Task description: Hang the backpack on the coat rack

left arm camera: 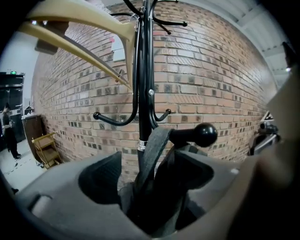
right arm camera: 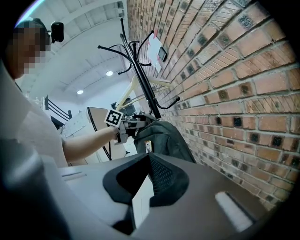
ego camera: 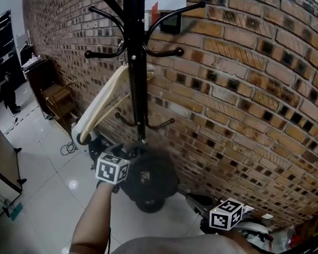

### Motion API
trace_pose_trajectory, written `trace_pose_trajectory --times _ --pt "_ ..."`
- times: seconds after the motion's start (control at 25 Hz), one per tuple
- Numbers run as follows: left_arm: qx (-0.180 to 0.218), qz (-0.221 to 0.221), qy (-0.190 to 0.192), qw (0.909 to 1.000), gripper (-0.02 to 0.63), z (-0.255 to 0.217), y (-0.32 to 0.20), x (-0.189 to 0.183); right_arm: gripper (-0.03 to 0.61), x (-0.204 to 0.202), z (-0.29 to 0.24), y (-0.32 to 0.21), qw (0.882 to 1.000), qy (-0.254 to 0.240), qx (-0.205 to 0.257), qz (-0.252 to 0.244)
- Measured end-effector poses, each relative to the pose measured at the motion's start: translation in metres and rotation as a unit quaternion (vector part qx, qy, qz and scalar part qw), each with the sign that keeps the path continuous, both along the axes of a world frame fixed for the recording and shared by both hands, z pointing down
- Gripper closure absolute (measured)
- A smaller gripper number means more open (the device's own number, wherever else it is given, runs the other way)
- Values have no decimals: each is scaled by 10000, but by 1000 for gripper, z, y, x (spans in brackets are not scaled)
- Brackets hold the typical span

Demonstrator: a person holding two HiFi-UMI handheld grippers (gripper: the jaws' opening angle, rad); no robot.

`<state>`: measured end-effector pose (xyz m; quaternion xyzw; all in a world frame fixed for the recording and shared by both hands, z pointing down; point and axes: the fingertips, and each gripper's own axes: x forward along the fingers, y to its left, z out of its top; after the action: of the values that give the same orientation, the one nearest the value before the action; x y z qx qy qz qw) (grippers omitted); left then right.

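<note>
Grey strap [left arm camera: 153,152]: looped over low hook [left arm camera: 199,135] of rack [ego camera: 135,58], running upright
Left gripper [left arm camera: 150,187]: jaws wide apart either side of strap, pads off it
Backpack [ego camera: 147,185]: hanging just ahead, below
Right gripper [right arm camera: 149,161]: closed, empty, farther off

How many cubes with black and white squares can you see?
2. The left cube sits beside the black backpack; the right cube is lower right, near the brick wall. None seem hidden.
</note>
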<state>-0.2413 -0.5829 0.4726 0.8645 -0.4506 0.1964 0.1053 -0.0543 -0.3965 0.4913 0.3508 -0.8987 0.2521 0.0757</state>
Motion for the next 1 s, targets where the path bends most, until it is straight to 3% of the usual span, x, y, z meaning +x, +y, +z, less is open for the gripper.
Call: trace_pose_trajectory --times 0.16,0.32,0.36,0.48,0.72,0.88,1.0 --pt "125 -74 -127 9998 255 -7 20 -10 577 2 -6 13 9999 -26 61 -82" --pt "-41 -87 284 9996 263 -9 72 -4 577 4 -10 33 9996 -104 108 -245" --pt "-71 -81 406 9991 314 -12 89 1 577 4 -12 40 9993 -151 130 -317" --pt "-26 -55 699 9975 612 -26 146 19 577 4 -18 68 9979 -198 198 -586" --pt "-209 783 1450 9861 612 -48 294 98 577 29 -19 154 9937 -20 365 -1060" --pt "-106 1571 1676 9732 612 -50 407 176 577 54 -13 222 9890 145 428 -1407" --pt "20 1612 1584 9741 612 -45 474 221 577 74 -9 268 9854 185 448 -1633"
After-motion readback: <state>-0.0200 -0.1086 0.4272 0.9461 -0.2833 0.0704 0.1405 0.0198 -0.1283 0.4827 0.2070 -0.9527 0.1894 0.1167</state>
